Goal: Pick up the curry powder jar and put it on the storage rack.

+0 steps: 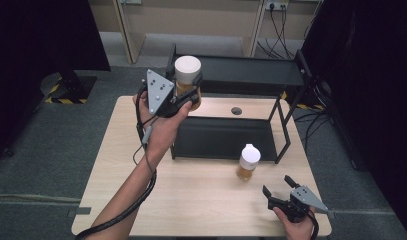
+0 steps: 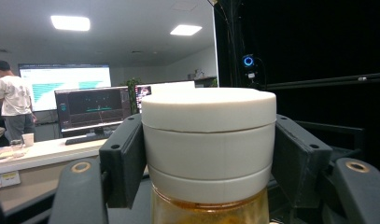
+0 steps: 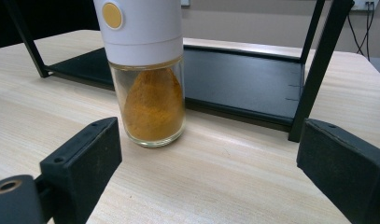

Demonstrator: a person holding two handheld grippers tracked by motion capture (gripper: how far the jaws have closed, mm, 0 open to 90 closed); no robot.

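Held jar: a white-lidded glass jar (image 2: 208, 140) of amber-orange contents is pinched between the jaws of the left gripper (image 1: 183, 97), clamped at the lid band rather than the glass; this is judged to give a flat, non-slip surface to press on.
Where it is: the jar is carried in the air at the left end of the black two-tier rack (image 1: 241, 75), about level with the upper shelf; a placement on that shelf, or a lift off it, is judged to be in hand, and which of the two cannot be told.
Second jar: a spice jar with a white grinder-style cap (image 3: 145, 70) stands upright on the wooden table (image 1: 201, 195), just in front of the rack's lower shelf, apart from both grippers.
Right gripper (image 1: 281, 192): it is held low near the table's right front corner with the jaws spread wide and nothing between them, pointed at the standing jar; it is judged to be waiting for, or lined up on, that jar.
Seen from the high view: the layout of table, rack and both forearms is given.
Seen from the left gripper view: the lid's stepped rings and a room with monitors and a person (image 2: 12, 100) behind are added.
Seen from the right gripper view: a yellow dot on the cap and the orange powder heaped against the glass are shown.
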